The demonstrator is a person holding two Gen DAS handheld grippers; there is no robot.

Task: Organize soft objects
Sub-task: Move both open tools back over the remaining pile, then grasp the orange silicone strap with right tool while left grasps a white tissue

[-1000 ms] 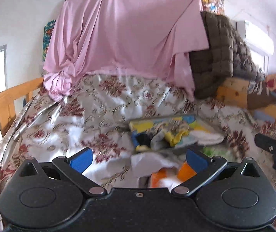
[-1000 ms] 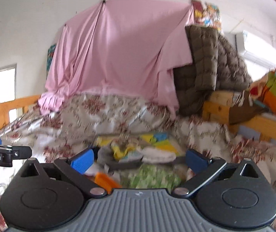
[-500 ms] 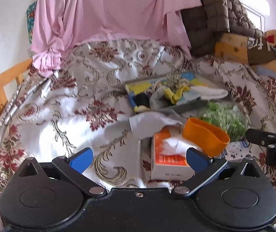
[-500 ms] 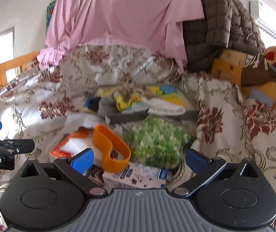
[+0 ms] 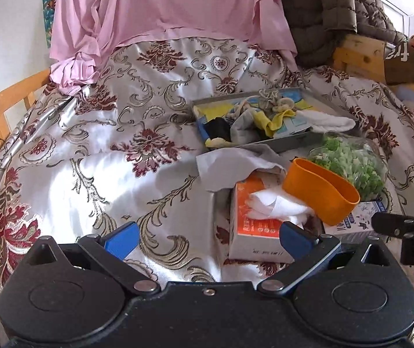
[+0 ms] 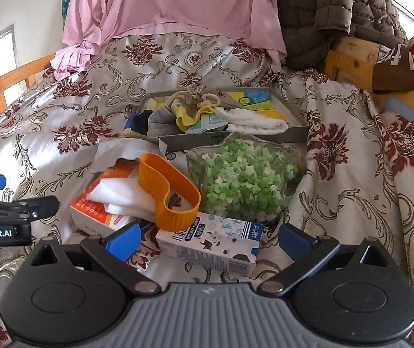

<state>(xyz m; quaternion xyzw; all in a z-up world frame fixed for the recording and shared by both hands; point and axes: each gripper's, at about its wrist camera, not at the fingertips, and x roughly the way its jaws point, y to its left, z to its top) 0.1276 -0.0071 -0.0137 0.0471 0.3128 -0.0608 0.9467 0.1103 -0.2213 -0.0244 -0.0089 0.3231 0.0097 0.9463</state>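
A glossy satin bedspread (image 6: 352, 174), woven with raised floral figures, is seen catching the light. Thin matt pink cloth (image 6: 177, 0) is draped behind it, beside a quilted, faintly shiny brown jacket (image 6: 337, 14). Bare, pale wood is shown on the bed rail (image 5: 6, 107). The tray (image 6: 291, 133) appears to be dull grey metal, though card cannot be ruled out. A smooth, rubbery orange band (image 6: 172, 191) is noted on a printed cardboard tissue box (image 5: 253, 232) with soft white paper.

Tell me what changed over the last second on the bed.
Both grippers, left and right, tilted down and moved in toward the pile: the tissue box, orange band and bag of green stars now fill the view. Nothing was grabbed or released. Both stay open; the tray and clutter lie unmoved.
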